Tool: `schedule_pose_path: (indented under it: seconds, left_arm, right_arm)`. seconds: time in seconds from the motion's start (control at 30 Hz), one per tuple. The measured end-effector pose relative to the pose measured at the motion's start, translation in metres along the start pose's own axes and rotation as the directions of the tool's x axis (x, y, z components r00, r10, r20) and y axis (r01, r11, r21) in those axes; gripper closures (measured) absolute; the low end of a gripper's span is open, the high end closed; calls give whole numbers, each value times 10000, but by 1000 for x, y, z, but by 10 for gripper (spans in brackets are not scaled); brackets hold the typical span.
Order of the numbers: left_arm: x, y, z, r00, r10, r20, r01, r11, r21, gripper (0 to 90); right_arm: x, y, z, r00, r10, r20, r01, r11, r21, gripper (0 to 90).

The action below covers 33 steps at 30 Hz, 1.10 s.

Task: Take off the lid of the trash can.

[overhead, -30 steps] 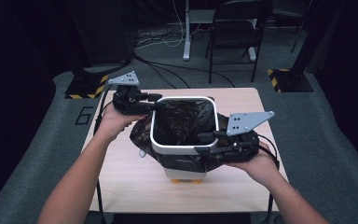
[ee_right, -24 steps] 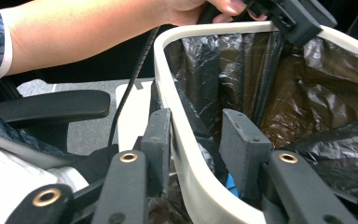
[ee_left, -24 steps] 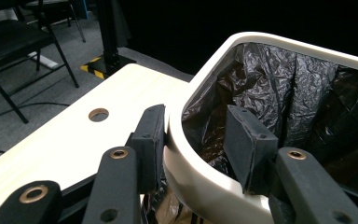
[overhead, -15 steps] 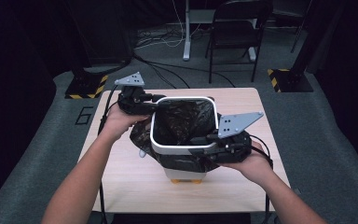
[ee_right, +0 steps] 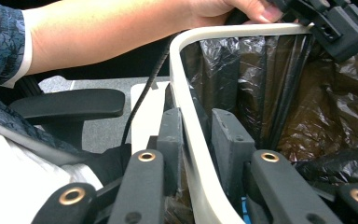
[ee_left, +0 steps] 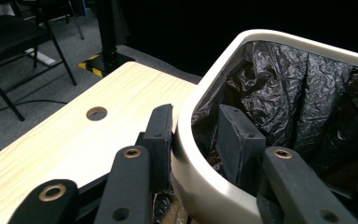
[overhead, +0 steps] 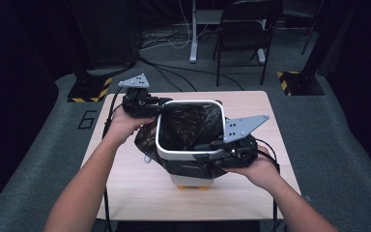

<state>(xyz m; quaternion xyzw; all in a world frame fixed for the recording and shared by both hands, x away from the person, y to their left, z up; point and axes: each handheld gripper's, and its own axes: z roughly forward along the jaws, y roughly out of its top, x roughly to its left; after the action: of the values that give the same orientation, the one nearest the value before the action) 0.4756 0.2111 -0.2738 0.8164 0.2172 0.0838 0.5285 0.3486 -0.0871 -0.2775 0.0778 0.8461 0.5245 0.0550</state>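
Left gripper view: closing fingers (ee_left: 235, 135) straddle the bin rim (ee_left: 186, 154)

Dim recording studio; hazard-striped stand bases (overhead: 88, 89), floor cables (overhead: 174, 41), folding chair (overhead: 244, 29)

Digit "6" marked on floor (overhead: 88, 119) left of table; sleeve (ee_right: 0, 25) lettering partly legible.

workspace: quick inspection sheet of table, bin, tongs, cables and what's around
surface: wooden table, round hole in it
job's things: white bin ring over black bag; bag spills outside ring
clutter: nothing seen
grippers: left tongs and right tongs each straddle the ring, one jaw inside, one outside; jaws have just been closing, full clamp unclear
cables: one trails from each gripper; more on floor behind
surroundings: dark room, chair, striped stand bases
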Motion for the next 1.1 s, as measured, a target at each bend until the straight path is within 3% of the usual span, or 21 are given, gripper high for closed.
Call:
schedule_pose_path:
  seconds: [0.4, 1.1]
  left_arm:
    - [-3, 3, 0, 9993, 212, -315, -206, 9996, 202, 699]
    - [-3, 5, 3, 9987, 294, -405, -283, 9992, 269, 731]
  right_arm:
    - [2, 3, 1, 9999, -156, -49, 157, 9998, 124, 780]
    - [0, 3, 2, 9996, -105, -271, 104, 9999, -22, 799]
